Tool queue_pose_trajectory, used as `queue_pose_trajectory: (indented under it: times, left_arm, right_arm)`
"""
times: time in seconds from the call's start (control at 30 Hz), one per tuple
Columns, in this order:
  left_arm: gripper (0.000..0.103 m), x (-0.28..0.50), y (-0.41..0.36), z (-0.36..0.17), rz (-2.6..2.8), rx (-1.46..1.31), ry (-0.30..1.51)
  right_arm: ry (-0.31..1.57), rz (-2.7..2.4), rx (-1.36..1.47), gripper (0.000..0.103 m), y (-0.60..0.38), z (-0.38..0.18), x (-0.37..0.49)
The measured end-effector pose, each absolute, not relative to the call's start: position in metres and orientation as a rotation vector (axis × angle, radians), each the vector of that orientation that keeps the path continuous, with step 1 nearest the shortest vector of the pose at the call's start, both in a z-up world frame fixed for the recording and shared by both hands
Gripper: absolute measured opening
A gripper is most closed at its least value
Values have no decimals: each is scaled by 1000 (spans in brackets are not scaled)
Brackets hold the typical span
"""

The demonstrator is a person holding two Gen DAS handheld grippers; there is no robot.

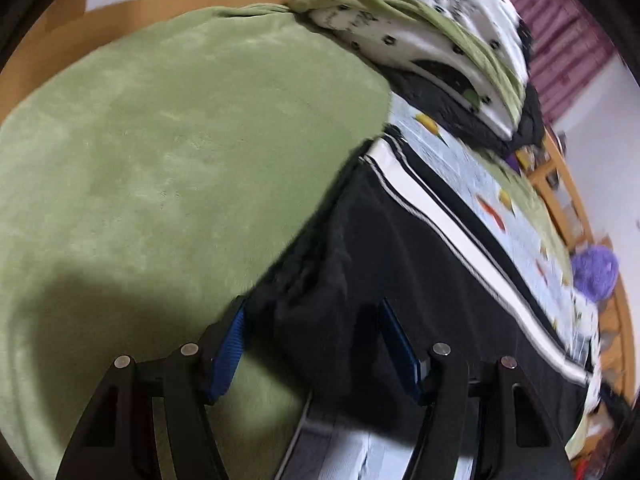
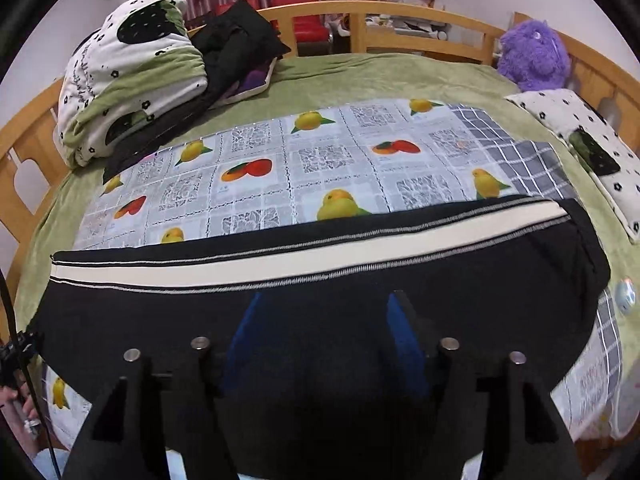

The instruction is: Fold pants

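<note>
Between the spread fingers of the right gripper (image 2: pixel 324 320) lies only black cloth, with neither blue pad pressing on it; this gripper points steeply down over the pants (image 2: pixel 320 280). The pants are black with a broad white side stripe edged in thin grey stitching (the stripe runs straight from end to end), lying flat in a long band on the fruit-patterned cloth (image 2: pixel 280 160) near the front edge of the bed (image 2: pixel 360 68).

The left gripper (image 1: pixel 312 344) also has its fingers apart, tilted downward at one end of the pants, where a bunched black fold sits between the pads; whether the pads actually press it I cannot tell. Its left finger (image 1: pixel 228 352) hangs over the green blanket (image 1: pixel 160 140).

Farther out, a folded quilt (image 2: pixel 128 80) is piled at the back left corner, and a purple plush toy (image 2: pixel 532 54) sits by the wooden rail (image 2: pixel 420 20).
</note>
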State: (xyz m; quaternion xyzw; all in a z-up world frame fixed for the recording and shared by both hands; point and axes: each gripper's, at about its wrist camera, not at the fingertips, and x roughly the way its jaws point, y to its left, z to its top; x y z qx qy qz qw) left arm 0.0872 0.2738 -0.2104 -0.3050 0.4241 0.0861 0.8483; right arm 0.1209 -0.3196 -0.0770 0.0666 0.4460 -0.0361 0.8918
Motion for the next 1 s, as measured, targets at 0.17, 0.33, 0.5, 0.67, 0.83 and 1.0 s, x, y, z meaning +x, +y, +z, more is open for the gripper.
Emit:
queue_pose_trajectory:
  times: [0.17,0.33,0.5,0.67,0.83,1.0]
  left_arm:
    - [26,87,288,-203,186,-702,840]
    - [25,94,253,-152,225,-428,834]
    - [25,97,230,-93,208,-366,802]
    - [24,99,173,-28,206,-196,768]
    - [24,105,76,14,184,42,736]
    - [24,110,-39,12,59,159,718]
  right_arm:
    - [892,-125,114,66,-317,-55,99]
    - [961,-149,197,66,-332,-38,84]
    - [913,-114,303,70,-353,-28,64]
    - [829,-85,309,70,-368,-33,56]
    - [814,-15,244,70,-391,-53,51]
    - [846,-42,188,70,-416,-73,42]
